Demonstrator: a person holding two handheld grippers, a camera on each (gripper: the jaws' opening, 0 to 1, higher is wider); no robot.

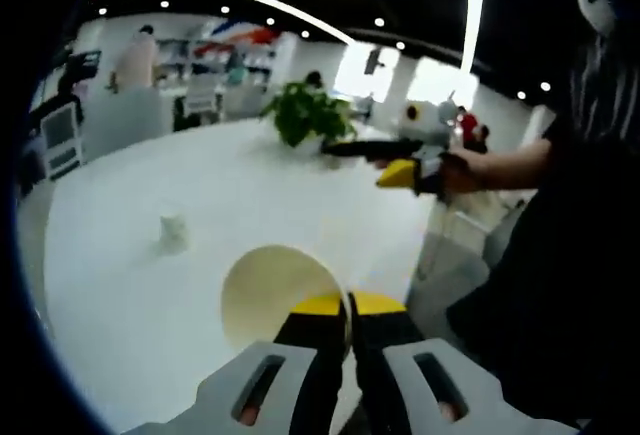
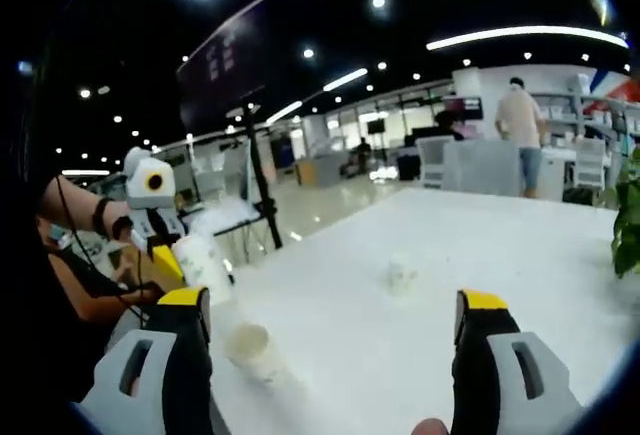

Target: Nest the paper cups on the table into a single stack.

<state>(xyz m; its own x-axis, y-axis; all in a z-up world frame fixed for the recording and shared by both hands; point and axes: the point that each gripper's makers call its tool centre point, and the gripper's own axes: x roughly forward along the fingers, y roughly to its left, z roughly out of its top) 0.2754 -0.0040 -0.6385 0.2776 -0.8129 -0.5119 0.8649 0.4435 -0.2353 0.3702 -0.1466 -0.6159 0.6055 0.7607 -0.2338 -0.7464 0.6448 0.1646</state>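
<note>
My left gripper (image 1: 348, 307) is shut on the rim of a white paper cup (image 1: 280, 295) whose open mouth faces the camera, held above the white table (image 1: 120, 305). From the right gripper view, that left gripper (image 2: 172, 260) and its held cup (image 2: 203, 263) hang off the table's left edge. A small cup (image 1: 173, 233) stands alone on the table, seen as the middle cup (image 2: 402, 273). Another cup (image 2: 255, 348) sits near the table's edge. My right gripper (image 2: 333, 307) is open and bare, seen held in a hand as the other gripper (image 1: 385, 160).
A potted green plant (image 1: 308, 113) stands at the table's far side, at the view's right edge as leaves (image 2: 628, 215). The person's dark-clothed body (image 1: 560, 255) is close on the right. Another person (image 2: 520, 125) stands beyond the table near chairs.
</note>
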